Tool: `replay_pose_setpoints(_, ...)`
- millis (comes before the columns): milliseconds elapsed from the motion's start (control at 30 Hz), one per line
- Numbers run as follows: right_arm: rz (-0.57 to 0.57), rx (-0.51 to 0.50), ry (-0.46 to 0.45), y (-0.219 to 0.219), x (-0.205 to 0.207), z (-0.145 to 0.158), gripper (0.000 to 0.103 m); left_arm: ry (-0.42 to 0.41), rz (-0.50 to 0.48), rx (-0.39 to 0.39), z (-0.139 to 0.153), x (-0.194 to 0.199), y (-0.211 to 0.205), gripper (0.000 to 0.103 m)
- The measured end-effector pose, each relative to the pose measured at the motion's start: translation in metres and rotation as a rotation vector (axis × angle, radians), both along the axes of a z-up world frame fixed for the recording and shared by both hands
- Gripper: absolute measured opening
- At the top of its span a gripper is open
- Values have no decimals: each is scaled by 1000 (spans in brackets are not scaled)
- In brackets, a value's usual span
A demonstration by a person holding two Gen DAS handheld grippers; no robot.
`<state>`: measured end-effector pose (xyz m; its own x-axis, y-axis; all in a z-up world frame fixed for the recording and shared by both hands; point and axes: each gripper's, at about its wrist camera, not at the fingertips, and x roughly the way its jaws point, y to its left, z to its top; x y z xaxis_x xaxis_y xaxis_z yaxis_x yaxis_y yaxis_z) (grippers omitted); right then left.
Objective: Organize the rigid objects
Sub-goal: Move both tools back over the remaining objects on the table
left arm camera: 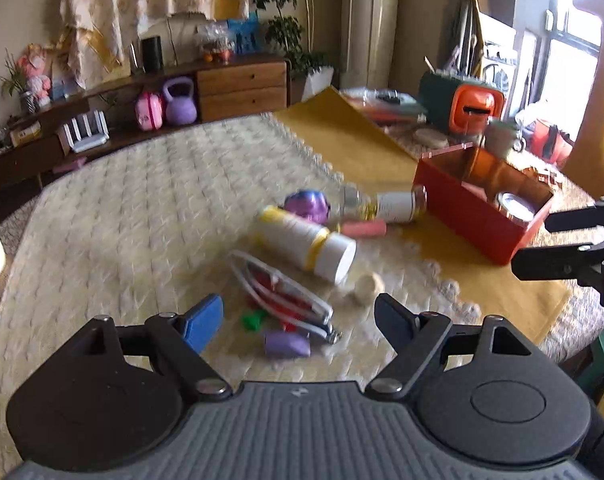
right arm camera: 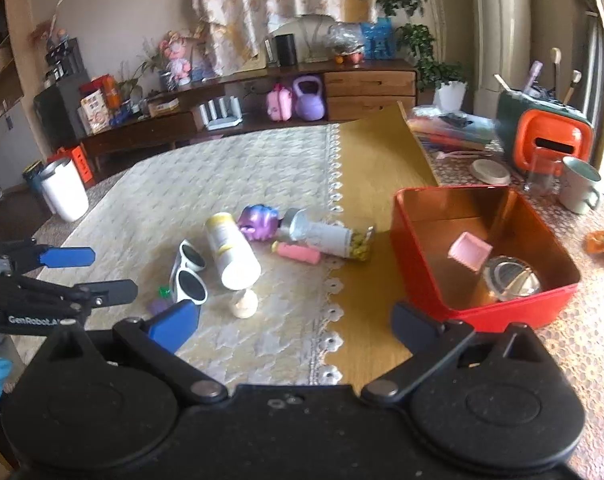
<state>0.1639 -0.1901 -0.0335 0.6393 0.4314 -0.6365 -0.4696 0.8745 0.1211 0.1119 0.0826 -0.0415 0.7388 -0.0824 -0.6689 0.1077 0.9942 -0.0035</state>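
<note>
Left wrist view:
Surface: cream cloth, living room behind.
Left tool: fingers spread, empty.
White bottle: frame centre, lying; probably light, smooth, may roll; take it across the body.

Right wrist view:
Right tool: spread apart, empty.
Red box: right of centre, rigid, already holding small items.

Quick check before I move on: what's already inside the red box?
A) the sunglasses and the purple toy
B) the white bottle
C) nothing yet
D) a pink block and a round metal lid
D: the right wrist view shows a pink block and a round metal lid on the floor of the red box.
</note>
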Motion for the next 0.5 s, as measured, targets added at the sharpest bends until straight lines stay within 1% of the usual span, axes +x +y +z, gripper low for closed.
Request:
replay_pose_setpoints(200,63,-48,7,25,9,-15,103,32,-9,21,-26,7,7,83)
replay_pose_setpoints(367,84,-63,36,41,26,-30,101,55,-2,21,-44,15,10,83)
replay_pose_setpoints(500,97,-81,62,51,41,-45,97,65,-15,20,-57,18,10,83)
